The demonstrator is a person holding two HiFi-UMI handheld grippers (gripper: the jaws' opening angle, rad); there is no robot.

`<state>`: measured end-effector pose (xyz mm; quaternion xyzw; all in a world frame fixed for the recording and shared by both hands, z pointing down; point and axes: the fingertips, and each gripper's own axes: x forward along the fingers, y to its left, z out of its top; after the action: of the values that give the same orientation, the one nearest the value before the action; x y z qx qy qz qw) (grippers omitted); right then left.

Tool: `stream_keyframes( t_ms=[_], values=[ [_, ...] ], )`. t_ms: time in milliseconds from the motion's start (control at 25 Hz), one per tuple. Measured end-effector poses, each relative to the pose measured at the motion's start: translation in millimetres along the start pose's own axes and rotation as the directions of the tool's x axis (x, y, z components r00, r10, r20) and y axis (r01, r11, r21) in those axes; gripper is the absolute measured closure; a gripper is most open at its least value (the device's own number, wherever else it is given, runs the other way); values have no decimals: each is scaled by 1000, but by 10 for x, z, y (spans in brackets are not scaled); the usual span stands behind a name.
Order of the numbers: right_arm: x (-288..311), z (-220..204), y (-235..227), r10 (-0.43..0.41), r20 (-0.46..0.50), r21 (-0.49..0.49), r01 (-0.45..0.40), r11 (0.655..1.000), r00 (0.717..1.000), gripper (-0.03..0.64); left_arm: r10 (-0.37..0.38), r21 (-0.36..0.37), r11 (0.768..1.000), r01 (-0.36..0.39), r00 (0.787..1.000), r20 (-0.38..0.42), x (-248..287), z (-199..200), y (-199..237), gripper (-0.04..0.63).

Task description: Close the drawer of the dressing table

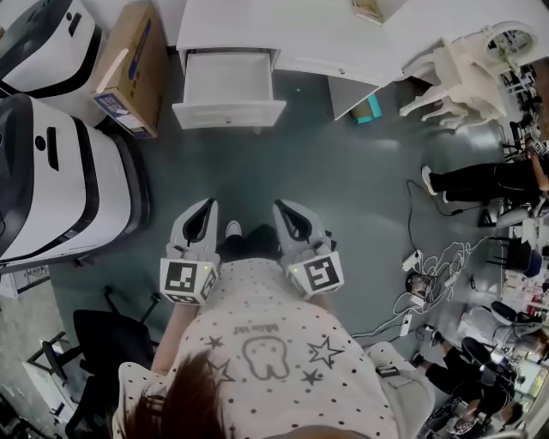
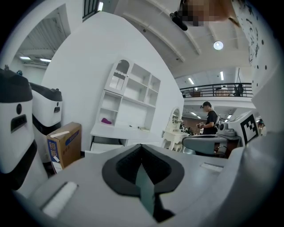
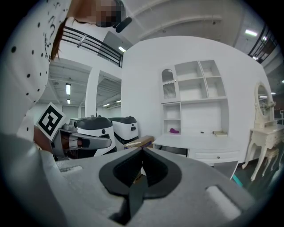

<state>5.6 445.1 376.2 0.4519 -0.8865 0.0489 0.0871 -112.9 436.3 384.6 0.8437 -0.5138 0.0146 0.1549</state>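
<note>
Drawer [image 1: 227,90] of the dressing table [image 1: 257,26] stands pulled out at 12 o'clock, well apart from you, while you carry left gripper [image 1: 202,213] and right gripper [image 1: 288,213] side by side, jaws together and empty, probably readied for pushing its front.

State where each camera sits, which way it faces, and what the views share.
Head view: on the person's head, looking steeply down at the open drawer; shows dotted shirt, left gripper, right gripper.
Left gripper view: on that gripper, facing the dressing table along its shut jaws; shirt at right.
Right gripper view: likewise, jaws shut; shirt at left.
Shared: all three show the cardboard box.
</note>
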Motion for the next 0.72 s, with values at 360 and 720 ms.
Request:
stream_keyframes(
  t_ms=[360, 720],
  values=[
    [231, -30, -123, 67, -15, -1, -67, 998, 998, 621, 86, -23, 996, -86, 996, 9, 155, 31, 179, 601],
    [650, 135, -551, 123, -52, -9, -124, 992, 991, 622, 105, -27, 994, -105, 994, 34, 733, 257, 246, 601]
  ],
)
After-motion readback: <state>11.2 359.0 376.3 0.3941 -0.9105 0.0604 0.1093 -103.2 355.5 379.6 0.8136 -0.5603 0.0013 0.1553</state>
